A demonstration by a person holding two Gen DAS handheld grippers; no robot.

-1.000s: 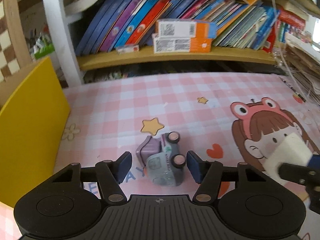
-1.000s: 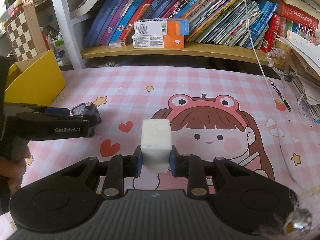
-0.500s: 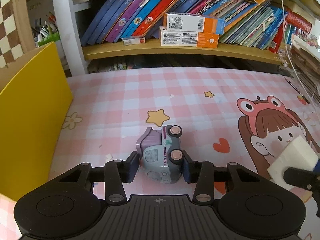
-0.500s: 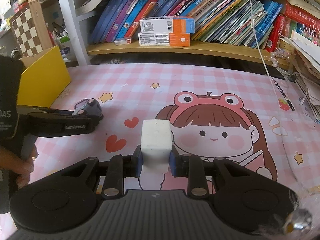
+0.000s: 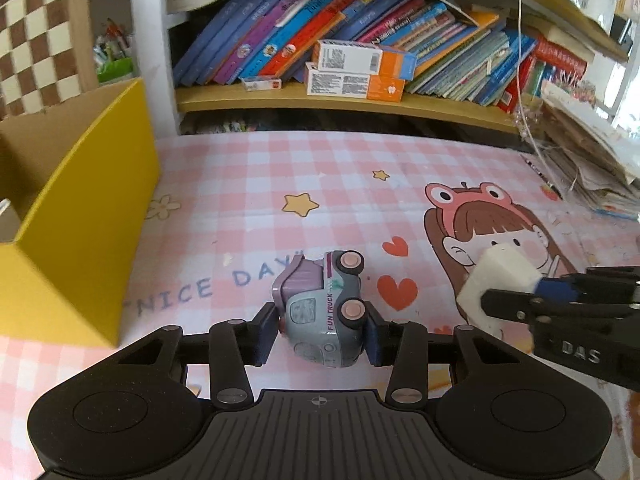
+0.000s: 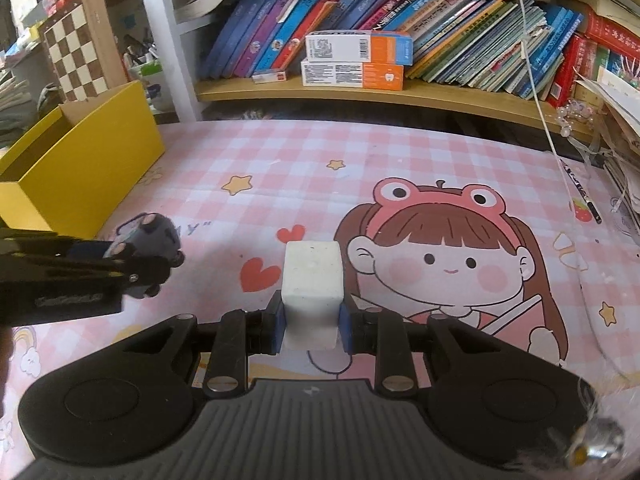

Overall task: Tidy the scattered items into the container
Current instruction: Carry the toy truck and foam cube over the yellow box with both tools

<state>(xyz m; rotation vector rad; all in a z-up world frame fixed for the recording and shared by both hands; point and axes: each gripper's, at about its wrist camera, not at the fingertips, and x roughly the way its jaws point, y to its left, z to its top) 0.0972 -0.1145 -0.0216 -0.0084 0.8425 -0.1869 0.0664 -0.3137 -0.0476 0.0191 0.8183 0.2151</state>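
Two grippers are in view, each clamped on one item above the pink checked mat [image 5: 248,176].

Far left: the yellow box [image 5: 84,200] stands open-topped on the mat, with brown cardboard showing inside; what it contains cannot be made out. In the right wrist view the same yellow box [image 6: 92,160] sits at the left edge, in front of a chessboard [image 6: 82,56].

Left gripper [image 5: 320,330]: the jaws are closed on the toy truck [image 5: 324,308] — a grey and purple vehicle marked "FUN TRUCK", turned on its side with its pink-hubbed wheels against the right-hand pad. It hangs to the right of the box, over the "NICE DAY" lettering, clear of the box wall. In the right wrist view the toy truck [image 6: 148,236] appears blurred at the tip of the left gripper [image 6: 140,264].

Right gripper [image 6: 311,326]: the blue pads are pressed on both sides of the white block [image 6: 312,280] — held upright over the cartoon girl print [image 6: 448,256], well apart from the box. In the left wrist view the white block [image 5: 500,276] shows at the right edge.

Behind, a bookshelf [image 5: 344,100] carries slanted books and two orange-and-white cartons [image 5: 356,70].
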